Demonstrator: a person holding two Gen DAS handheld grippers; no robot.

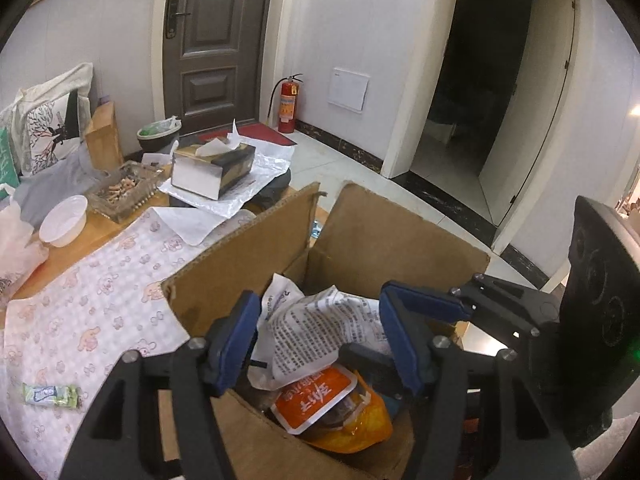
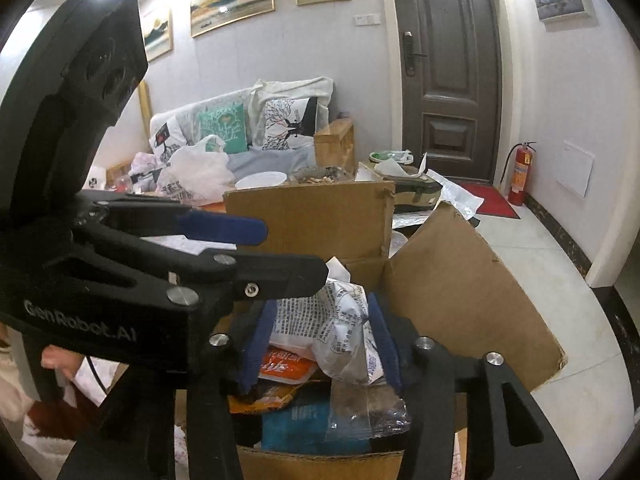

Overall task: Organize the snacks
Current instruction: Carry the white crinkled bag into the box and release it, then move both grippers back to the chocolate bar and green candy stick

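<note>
Carefully, both wide-open, empty claws, left claw (image 1: 320,344) and right claw (image 2: 320,340), hover over the cardboard box (image 1: 248,248); best pinch the crumpled white packet (image 1: 304,332) alone.

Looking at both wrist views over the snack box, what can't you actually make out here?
- Box bottom: both views, buried under packets.
- White printed packet: print too small and crumpled in both views; left view's fingers cover its edges.
- Blue packet: right view, label blurred, half under a clear wrapper.
- Green snack on the cloth: left view, label too small.
- Right gripper: whether it touches the white packet is unclear.
</note>
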